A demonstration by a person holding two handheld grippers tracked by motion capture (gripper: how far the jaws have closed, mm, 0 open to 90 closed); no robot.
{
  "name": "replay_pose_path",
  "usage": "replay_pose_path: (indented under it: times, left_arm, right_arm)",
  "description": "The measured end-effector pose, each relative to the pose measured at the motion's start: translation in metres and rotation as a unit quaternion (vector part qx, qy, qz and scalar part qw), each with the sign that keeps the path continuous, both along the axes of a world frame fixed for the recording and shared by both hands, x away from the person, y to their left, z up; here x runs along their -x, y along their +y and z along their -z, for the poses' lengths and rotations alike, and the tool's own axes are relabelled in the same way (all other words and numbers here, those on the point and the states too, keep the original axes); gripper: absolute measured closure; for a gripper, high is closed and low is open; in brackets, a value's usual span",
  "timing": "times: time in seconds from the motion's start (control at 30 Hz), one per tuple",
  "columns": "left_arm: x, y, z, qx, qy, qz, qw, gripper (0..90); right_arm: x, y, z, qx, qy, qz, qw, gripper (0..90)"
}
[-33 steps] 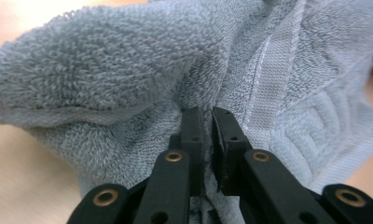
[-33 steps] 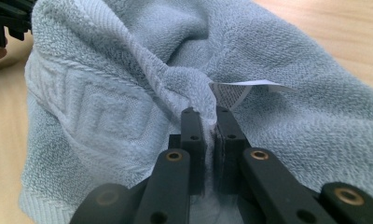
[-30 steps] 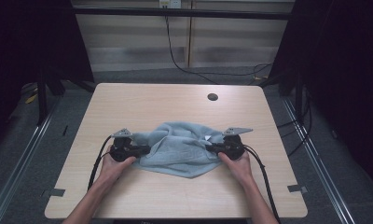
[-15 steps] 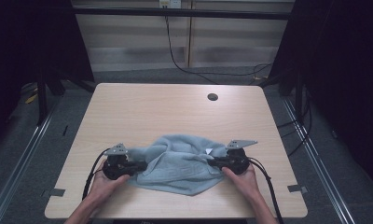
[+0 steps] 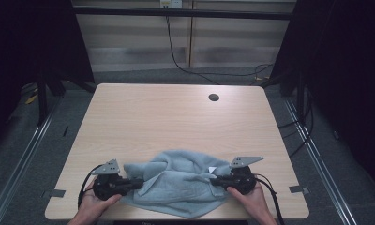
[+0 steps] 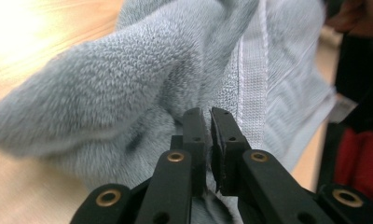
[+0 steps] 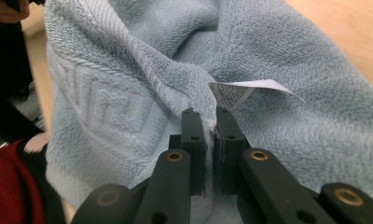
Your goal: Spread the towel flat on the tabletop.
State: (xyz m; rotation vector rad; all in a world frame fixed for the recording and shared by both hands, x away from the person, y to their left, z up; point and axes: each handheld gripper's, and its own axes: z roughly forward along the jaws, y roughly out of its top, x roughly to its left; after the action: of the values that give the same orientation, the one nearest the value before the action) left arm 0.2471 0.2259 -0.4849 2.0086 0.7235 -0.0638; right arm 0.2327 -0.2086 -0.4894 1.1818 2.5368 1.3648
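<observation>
Grey towel (image 5: pixel 181 180) lies bunched at the near edge of the bench (image 5: pixel 176 117), centred between the two hands. Left claw (image 5: pixel 138 182) grips its left end and right claw (image 5: pixel 213 180) its right end.

In the left gripper view the left claw (image 6: pixel 208 121) is clamped on a fold of towel (image 6: pixel 128 88) next to the woven hem band. The jaws are nearly together with pile squeezed between them. In the right gripper view the right claw (image 7: pixel 207 122) is pinched on a gathered ridge of towel (image 7: pixel 278 60) just below the white label (image 7: pixel 243 91), jaws close to touching. How much cloth sits between them is hard to judge, as the fold hides the jaw faces.

Step in hand looks like spreading or lifting the towel by two ends. To do it well:
- keep both claws tight, since terry is thick and slips if the pinch relaxes
- pull the hands apart evenly, left and right, so the middle bunch opens out
- lift enough that the near edge doesn't drag off the bench
- the right claw seems to hold a bunched ridge, not a clean corner, so a regrip at the hem may be needed

Counts:
- 1 towel
- 1 label
- 2 claws
- 2 hands
- 1 bench with 1 round hole (image 5: pixel 213 97) at the far right
</observation>
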Motion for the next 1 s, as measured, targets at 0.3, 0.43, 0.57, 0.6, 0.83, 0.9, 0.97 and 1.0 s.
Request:
replay_pose_path:
  times: [0.3,0.43,0.57,0.6,0.83,0.9,0.97,1.0]
  left_arm:
    - [-0.020,-0.003,-0.060,0.070,-0.070,-0.028,0.9947,86.7]
    - [-0.043,-0.002,-0.103,0.095,-0.110,-0.053,0.9880,86.7]
    - [-0.066,0.004,-0.138,0.110,-0.132,-0.077,0.9820,86.7]
    - [-0.072,0.005,-0.147,0.112,-0.140,-0.080,0.9806,86.7]
    - [-0.114,0.010,-0.192,0.111,-0.175,-0.135,0.9690,86.8]
    - [-0.132,0.009,-0.198,0.109,-0.172,-0.152,0.9671,86.9]
    - [-0.156,0.009,-0.202,0.103,-0.174,-0.182,0.9622,86.9]
    - [-0.165,0.009,-0.201,0.107,-0.164,-0.190,0.9621,86.7]
  right_arm:
    - [-0.016,-0.024,-0.065,-0.059,-0.092,0.052,0.9927,85.8]
    - [-0.038,-0.032,-0.114,-0.076,-0.144,0.063,0.9847,85.8]
    - [-0.058,-0.035,-0.150,-0.099,-0.179,0.075,0.9761,85.7]
    - [-0.062,-0.035,-0.156,-0.102,-0.184,0.075,0.9748,85.7]
    - [-0.111,-0.024,-0.206,-0.103,-0.219,0.076,0.9673,85.6]
    - [-0.130,-0.019,-0.214,-0.107,-0.223,0.084,0.9653,85.6]
    - [-0.149,-0.015,-0.219,-0.105,-0.221,0.092,0.9654,85.2]
    - [-0.163,-0.011,-0.221,-0.098,-0.220,0.098,0.9657,84.3]
